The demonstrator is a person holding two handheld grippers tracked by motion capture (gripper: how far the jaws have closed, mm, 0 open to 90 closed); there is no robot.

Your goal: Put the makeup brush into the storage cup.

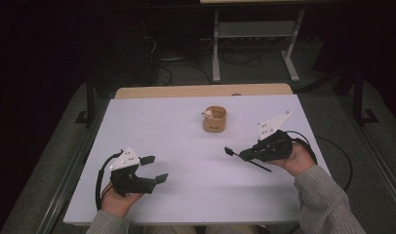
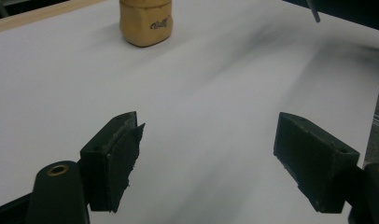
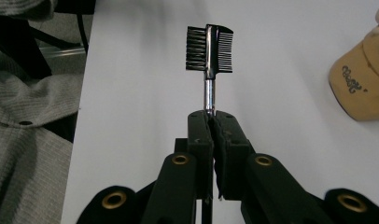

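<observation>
The right gripper [image 1: 233, 153] has the brow brush [image 3: 209, 49] pinched by its thin handle, jaws clamped tight on it, bristle head lifted off the table [image 1: 176, 122] at the near right. So the pickup looks done — the drop-off is not. The tan holder [image 1: 215, 119] sits far of centre, well apart from the brush. The left gripper [image 1: 154, 169] hovers near left — jaws wide, nothing between them.
</observation>
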